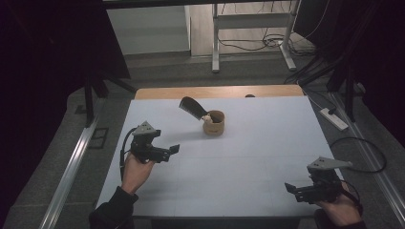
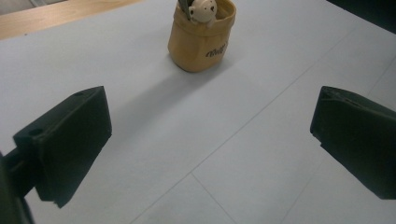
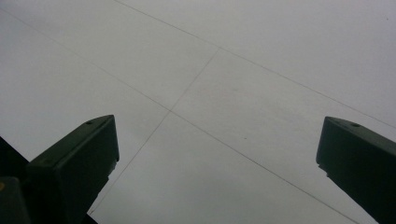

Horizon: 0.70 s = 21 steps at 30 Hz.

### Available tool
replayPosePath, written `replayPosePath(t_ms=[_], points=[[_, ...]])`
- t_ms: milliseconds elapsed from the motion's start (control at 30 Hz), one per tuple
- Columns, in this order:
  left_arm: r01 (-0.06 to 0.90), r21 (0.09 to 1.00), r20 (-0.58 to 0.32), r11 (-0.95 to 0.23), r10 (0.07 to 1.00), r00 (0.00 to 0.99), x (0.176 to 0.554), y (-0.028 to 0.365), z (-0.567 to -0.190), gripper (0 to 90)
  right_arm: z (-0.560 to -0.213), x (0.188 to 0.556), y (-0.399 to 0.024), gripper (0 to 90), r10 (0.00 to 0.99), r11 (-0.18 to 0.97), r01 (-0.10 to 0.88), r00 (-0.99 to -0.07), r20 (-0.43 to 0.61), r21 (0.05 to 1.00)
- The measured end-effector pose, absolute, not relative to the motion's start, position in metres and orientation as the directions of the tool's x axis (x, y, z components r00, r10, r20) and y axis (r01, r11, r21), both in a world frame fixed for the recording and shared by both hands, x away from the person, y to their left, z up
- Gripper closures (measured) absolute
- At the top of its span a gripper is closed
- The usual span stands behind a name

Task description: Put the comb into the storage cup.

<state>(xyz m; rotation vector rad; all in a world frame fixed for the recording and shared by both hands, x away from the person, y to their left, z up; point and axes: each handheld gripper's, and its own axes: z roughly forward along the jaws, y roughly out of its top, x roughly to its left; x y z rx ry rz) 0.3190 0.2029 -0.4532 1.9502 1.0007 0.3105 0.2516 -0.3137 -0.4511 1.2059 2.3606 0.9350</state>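
Note:
A small tan pot-shaped holder [image 1: 213, 123] stands on the white table [image 1: 267, 143], toward the back centre. A dark flat spatula-like blade [image 1: 193, 108] sticks out of it, leaning left, beside a little cream toy figure [image 1: 207, 118]. In the left gripper view the holder [image 2: 201, 36] and the figure [image 2: 202, 9] lie ahead of the jaws. My left gripper [image 1: 173, 150] hovers left of the holder, open, nothing between its jaws [image 2: 210, 149]. At the front right my right gripper [image 1: 289, 189] is open over bare table [image 3: 219, 163].
A wooden strip [image 1: 219, 91] runs along the table's far edge. Beyond it stand metal desk legs [image 1: 216, 43] and cables on the floor. A power strip [image 1: 334, 118] lies on the floor to the right. A cable [image 1: 367, 157] loops off the right gripper.

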Motion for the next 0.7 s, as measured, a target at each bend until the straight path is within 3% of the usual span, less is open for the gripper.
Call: replayPosePath(t_ms=[700], points=[[0.545,0.793,-0.168,-0.272,0.763,0.624,0.291,0.213,-0.457,0.0,-0.451,0.252,-0.314,0.0,0.808,0.426,0.594,-0.589,0.008,0.683]])
